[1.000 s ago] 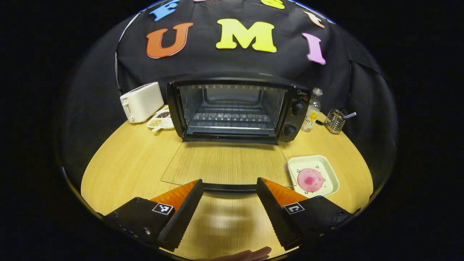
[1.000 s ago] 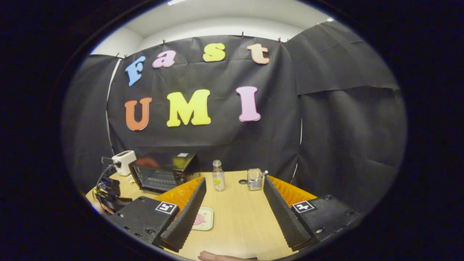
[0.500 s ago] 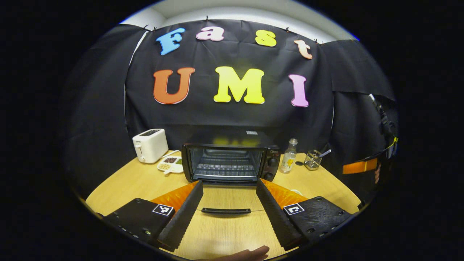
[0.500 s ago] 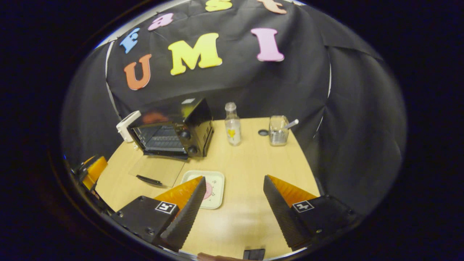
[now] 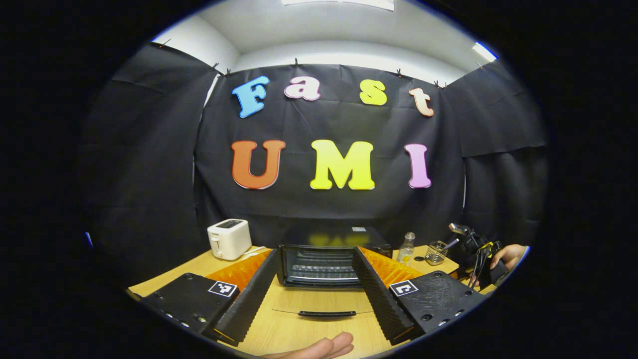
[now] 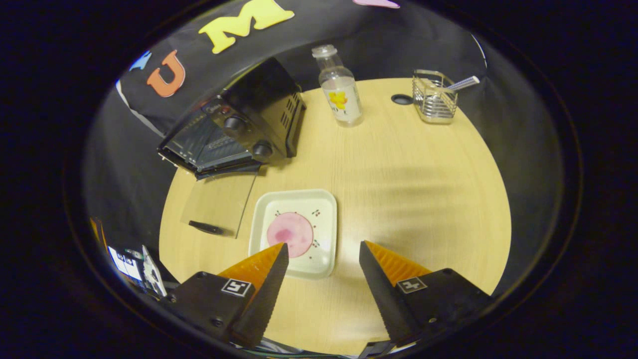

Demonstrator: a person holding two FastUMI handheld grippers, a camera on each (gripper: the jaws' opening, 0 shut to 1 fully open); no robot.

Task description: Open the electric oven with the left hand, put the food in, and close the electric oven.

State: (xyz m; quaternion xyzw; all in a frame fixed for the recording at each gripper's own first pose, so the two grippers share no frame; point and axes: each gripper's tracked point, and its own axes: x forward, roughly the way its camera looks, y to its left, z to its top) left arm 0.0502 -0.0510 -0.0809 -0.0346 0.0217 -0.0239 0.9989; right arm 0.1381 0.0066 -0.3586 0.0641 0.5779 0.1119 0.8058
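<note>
Oven (image 6: 239, 132) is sitting wide open at the back of the worktop (image 6: 398, 199), glass door (image 6: 219, 202) flat down. Food (image 6: 290, 234) sits on its white tray (image 6: 326, 207) just right of the door. Right claw (image 6: 323, 249) hovers spread over the tray; left claw (image 5: 315, 259) spread too, holding nothing.

left gripper view: level, back | right gripper view: high, down | shared: oven (image 5: 321, 264)
</note>
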